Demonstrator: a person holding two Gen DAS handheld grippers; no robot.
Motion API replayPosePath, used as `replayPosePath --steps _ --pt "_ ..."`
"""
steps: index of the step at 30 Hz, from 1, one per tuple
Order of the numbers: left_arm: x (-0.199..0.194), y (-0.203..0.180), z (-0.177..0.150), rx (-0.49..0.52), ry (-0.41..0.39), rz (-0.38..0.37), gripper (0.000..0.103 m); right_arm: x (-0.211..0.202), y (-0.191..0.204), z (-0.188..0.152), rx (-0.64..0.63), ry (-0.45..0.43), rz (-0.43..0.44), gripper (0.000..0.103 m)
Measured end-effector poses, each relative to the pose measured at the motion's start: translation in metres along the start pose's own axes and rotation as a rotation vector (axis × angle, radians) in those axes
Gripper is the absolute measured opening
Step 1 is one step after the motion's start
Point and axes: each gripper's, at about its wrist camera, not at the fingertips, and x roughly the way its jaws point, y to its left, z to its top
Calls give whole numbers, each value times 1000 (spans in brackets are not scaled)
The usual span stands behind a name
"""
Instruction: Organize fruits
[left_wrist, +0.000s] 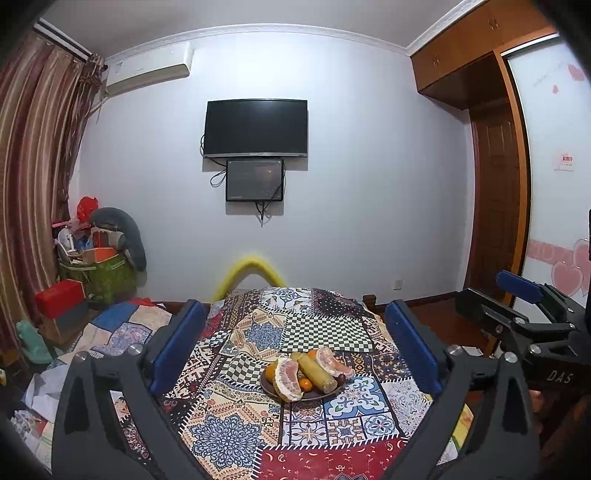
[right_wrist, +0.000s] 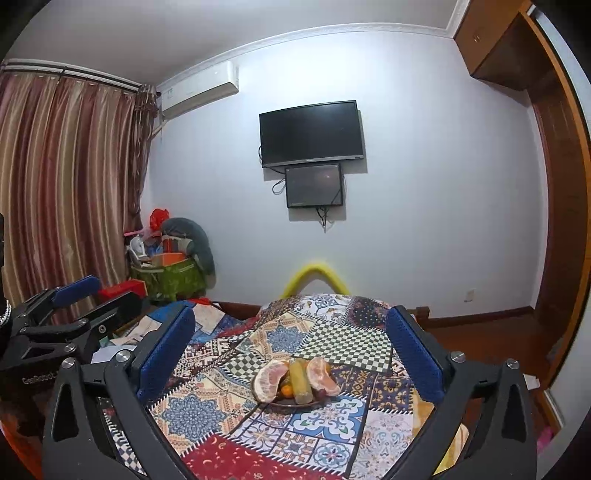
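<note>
The plate of fruit sits in the middle of the counter, on a patchwork cloth. On it lie two pomelo pieces, a long yellow-green stick between them, and small oranges.

The left view shows a dark round fruit at the plate's right edge, and the right gripper off to the right side. The right view shows the plate more from the front, and the left gripper off to the left side.

Behind the counter is a yellow curved thing. On the wall hang a TV and a smaller screen. A pile of boxes and bags stands by the curtain.

Nothing stands between the grippers and the plate.

The left gripper is wide open and holds nothing. The right gripper is wide open too, with nothing in it. Both hang in the air near the plate, not touching it.
</note>
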Motion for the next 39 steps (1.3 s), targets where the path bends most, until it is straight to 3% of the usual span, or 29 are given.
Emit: replayPosePath --steps 39 --pt "4 -6 -1 7 17 -22 102 -4 -5 1 15 12 -17 103"
